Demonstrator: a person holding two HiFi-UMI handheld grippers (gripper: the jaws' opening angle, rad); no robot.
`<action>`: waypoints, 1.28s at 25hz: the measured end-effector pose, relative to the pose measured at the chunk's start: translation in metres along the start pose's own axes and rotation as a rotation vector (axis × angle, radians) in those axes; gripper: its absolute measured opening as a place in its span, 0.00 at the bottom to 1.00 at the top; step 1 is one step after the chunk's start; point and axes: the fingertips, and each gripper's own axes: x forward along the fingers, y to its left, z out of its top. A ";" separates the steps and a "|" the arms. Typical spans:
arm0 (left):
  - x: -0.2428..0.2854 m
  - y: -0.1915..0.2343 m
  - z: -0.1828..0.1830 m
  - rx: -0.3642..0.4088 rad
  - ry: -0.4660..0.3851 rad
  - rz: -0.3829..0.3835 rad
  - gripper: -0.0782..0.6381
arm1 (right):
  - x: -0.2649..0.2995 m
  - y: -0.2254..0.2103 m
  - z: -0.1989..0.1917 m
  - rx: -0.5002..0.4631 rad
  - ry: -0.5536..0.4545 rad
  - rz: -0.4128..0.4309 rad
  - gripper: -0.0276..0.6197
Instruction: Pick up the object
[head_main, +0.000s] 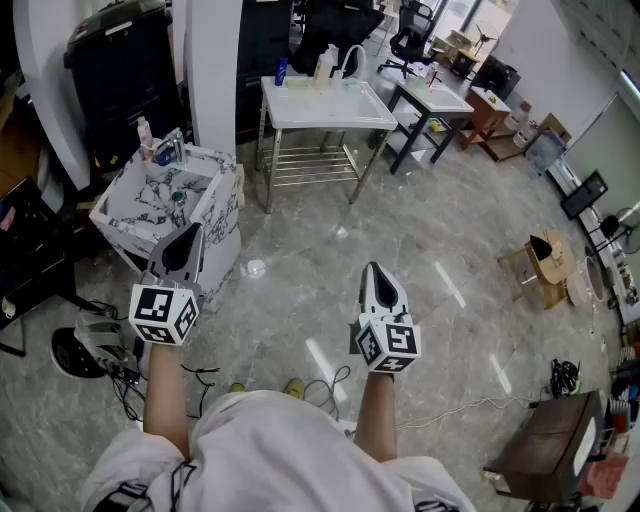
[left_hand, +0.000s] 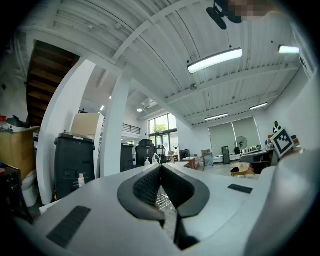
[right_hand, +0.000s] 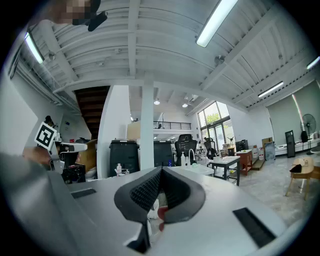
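Observation:
No single object stands out as the one to pick up. In the head view both grippers are held in front of the person, above the grey marble floor. My left gripper (head_main: 190, 233) is shut with nothing in it, its tip beside a marble-patterned sink counter (head_main: 222, 205). My right gripper (head_main: 373, 268) is also shut and holds nothing, out over the bare floor. In the left gripper view the left gripper (left_hand: 160, 169) has its ribbed black pads meeting at the tip. The right gripper (right_hand: 161, 172) shows the same in the right gripper view. Both point level across the room.
Small bottles (head_main: 146, 135) stand on the sink counter. A white table (head_main: 345, 115) at the back carries a blue bottle (head_main: 282, 72) and pump bottles (head_main: 322, 64). Black bins (head_main: 120, 60) stand far left, a wooden stool (head_main: 548, 268) to the right, and cables (head_main: 322, 385) lie by the feet.

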 end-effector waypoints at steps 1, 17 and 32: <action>0.001 0.001 -0.001 0.005 0.002 -0.002 0.14 | 0.001 0.001 -0.001 0.003 -0.003 -0.002 0.05; -0.002 -0.006 0.000 0.036 0.008 -0.026 0.14 | -0.001 0.010 0.004 0.045 -0.053 0.049 0.05; 0.011 -0.021 -0.005 0.015 0.034 -0.049 0.22 | 0.001 -0.008 -0.004 0.061 -0.018 0.057 0.05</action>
